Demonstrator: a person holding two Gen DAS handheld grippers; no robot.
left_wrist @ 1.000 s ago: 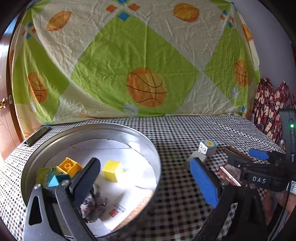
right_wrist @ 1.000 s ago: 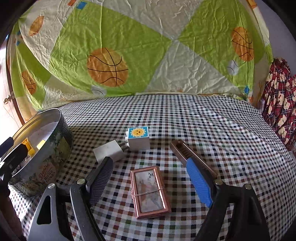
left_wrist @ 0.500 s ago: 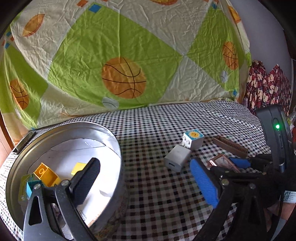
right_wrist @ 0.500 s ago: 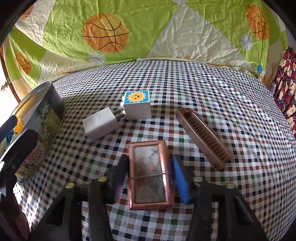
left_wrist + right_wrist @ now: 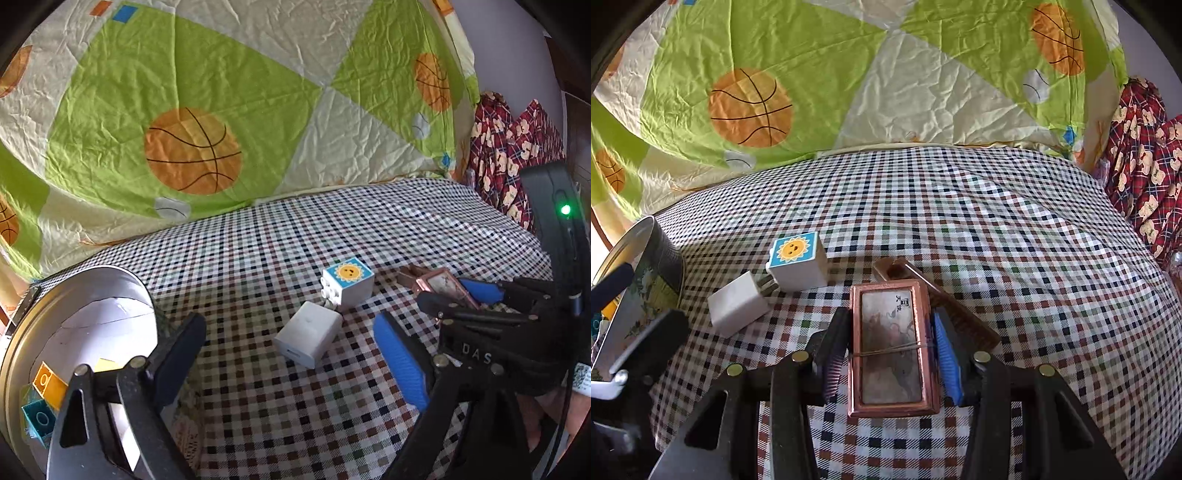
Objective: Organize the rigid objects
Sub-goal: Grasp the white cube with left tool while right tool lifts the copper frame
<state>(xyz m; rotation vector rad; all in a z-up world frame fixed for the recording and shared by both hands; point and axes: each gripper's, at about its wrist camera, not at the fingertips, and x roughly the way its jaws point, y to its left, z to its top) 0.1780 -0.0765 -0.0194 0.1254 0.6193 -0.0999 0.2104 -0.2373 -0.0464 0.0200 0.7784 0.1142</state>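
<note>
On the checked tablecloth [image 5: 960, 206], near its front edge, a copper-framed box [image 5: 892, 347] bound with an elastic band is gripped across its width by the right gripper [image 5: 891, 354]; it seems barely lifted, if at all. The pick-up step appears to be in hand; next, a lift and a carry to the cookie tin [image 5: 74, 291] at the left edge is called for. The left gripper [image 5: 288, 358] is held wide, empty, beside the tin, over the white charger [image 5: 308, 338] and sun block [image 5: 347, 282].
</note>
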